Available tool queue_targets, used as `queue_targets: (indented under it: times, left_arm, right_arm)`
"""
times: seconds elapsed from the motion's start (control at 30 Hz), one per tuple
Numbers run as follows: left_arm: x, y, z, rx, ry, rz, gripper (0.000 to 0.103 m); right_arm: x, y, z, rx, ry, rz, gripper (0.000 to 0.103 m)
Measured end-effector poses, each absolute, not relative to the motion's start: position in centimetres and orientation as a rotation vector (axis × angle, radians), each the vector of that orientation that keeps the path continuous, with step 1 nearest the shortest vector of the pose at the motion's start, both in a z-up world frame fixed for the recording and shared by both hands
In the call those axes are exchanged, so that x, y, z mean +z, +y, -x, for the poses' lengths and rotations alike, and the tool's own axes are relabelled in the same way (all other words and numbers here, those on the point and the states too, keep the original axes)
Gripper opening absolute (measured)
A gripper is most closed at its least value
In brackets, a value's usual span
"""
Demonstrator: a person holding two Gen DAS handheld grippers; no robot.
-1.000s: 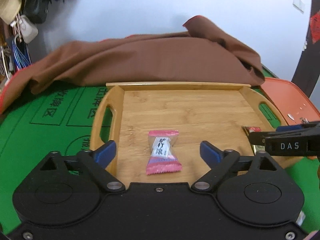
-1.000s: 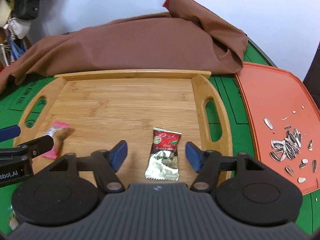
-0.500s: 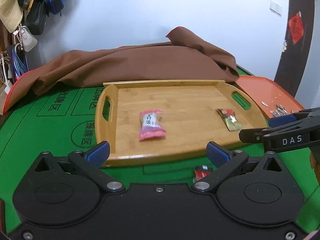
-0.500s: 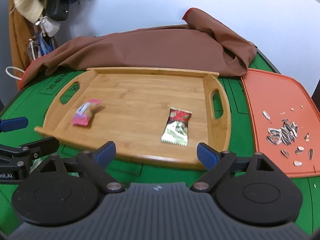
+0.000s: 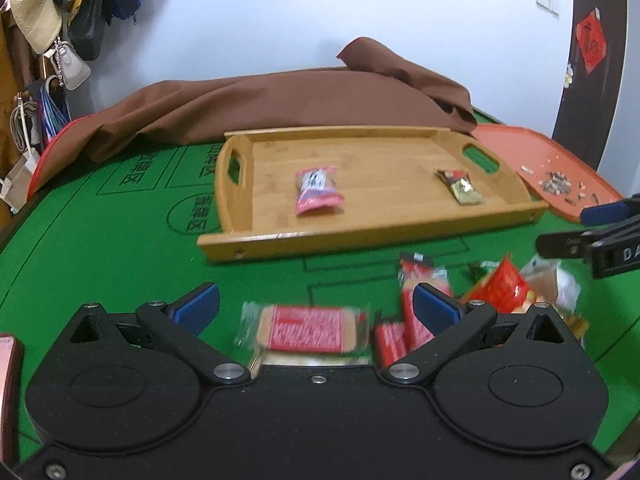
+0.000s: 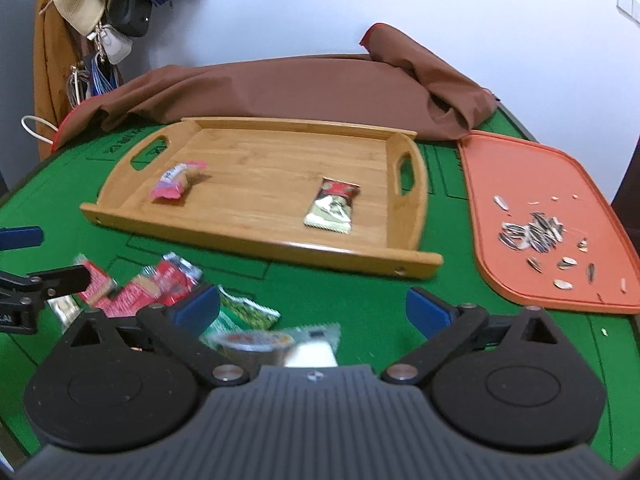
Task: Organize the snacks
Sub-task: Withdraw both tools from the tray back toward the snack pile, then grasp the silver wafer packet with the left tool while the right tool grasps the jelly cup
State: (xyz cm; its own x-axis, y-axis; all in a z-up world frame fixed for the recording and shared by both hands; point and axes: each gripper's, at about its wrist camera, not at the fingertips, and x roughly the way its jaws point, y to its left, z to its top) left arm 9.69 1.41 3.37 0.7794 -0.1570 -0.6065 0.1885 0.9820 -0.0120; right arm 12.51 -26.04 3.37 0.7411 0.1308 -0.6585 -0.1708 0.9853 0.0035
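Note:
A wooden tray (image 5: 400, 228) (image 6: 256, 248) lies on the green table. In it are a pink candy (image 5: 317, 192) (image 6: 176, 180) and a red-and-silver sachet (image 5: 460, 186) (image 6: 334, 206). Nearer me, a pile of loose snacks (image 5: 496, 284) (image 6: 152, 284) sits on the felt in front of the tray. My left gripper (image 5: 316, 306) is open over a red-and-clear biscuit pack (image 5: 308, 328), not touching it. The right gripper (image 6: 312, 308) has its jaws still opening, with a green packet (image 6: 248, 314) and a clear-wrapped snack (image 6: 276, 340) below and nothing gripped. It shows at the right edge of the left wrist view.
An orange board (image 6: 532, 184) (image 5: 540, 156) with sunflower seeds (image 6: 532, 232) lies right of the tray. A brown cloth (image 5: 280, 104) (image 6: 304, 88) is heaped behind it. Bags and a hat (image 5: 36, 8) hang at the far left wall.
Both grippers have pulled back from the tray, leaving the pink candy and the sachet lying in it. The jaws have spread wider, and the loose snack pile has come into view below them.

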Motion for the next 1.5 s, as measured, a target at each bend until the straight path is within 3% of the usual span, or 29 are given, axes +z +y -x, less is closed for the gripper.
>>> queue_targets:
  times: [0.67, 1.07, 1.3, 1.5]
  left_arm:
    - [1.8, 3.8, -6.3, -0.175, 0.68, -0.011, 0.102]
    - [1.0, 3.4, -7.0, -0.185, 0.705, 0.0, 0.093]
    - [0.9, 3.5, -7.5, -0.197, 0.714, 0.029, 0.081]
    - [0.9, 3.4, -7.6, -0.202, 0.714, 0.035, 0.08]
  right_arm:
    - [2.5, -28.1, -9.0, 0.147, 0.725, 0.075, 0.102]
    - [2.1, -25.8, -8.6, 0.232, 0.739, 0.107, 0.102]
    - [1.8, -24.6, -8.9, 0.233, 0.737, 0.144, 0.094]
    - [1.8, -23.6, -9.1, 0.253, 0.729, 0.182, 0.092]
